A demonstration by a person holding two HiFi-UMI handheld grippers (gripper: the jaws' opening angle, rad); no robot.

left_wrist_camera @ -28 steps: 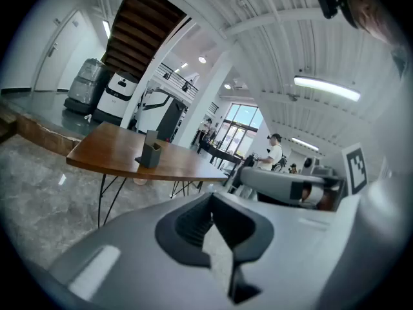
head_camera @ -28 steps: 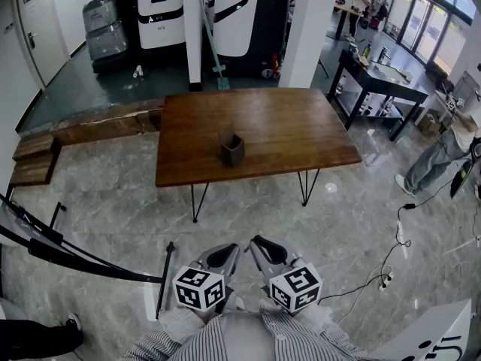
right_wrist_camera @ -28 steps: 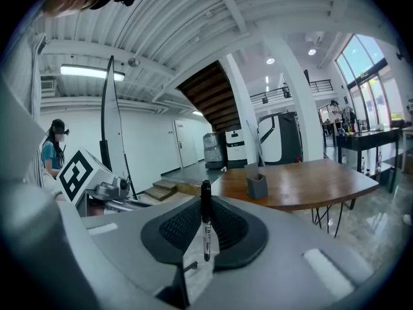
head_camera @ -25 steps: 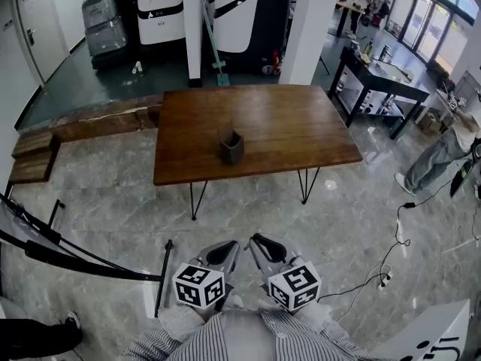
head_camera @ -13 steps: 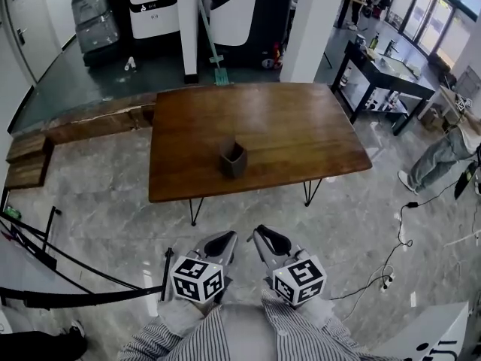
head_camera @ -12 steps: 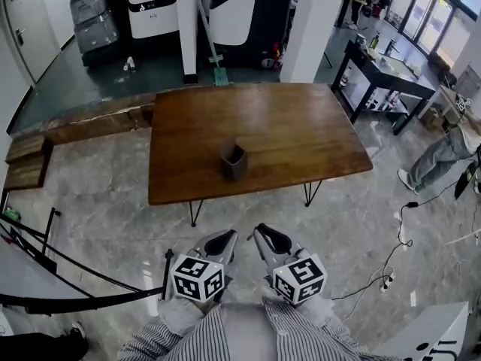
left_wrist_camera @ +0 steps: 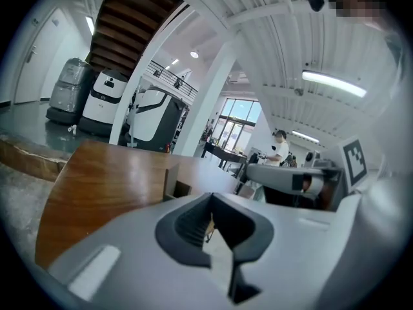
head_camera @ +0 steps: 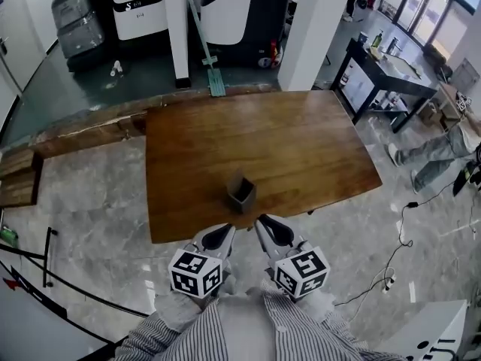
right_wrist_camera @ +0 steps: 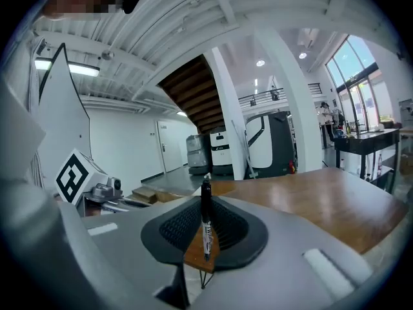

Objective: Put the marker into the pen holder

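Marker (right_wrist_camera: 206, 221) slim, black; pen holder (head_camera: 241, 193) sq, grey.

The head camera looked steeply down from above the table (head_camera: 301, 149), with the left gripper (head_camera: 219, 235) and right gripper (head_camera: 270, 230) close at the bottom. Each gripper camera sat low behind its jaws, facing across the nearby tabletop. All views shared the table.

A wooden table (head_camera: 285, 149) is standing on a marble floor (head_camera: 90, 201).
A white pillar (head_camera: 312, 28) is rising behind it, and a black workbench (head_camera: 391, 65) is sitting to its right.
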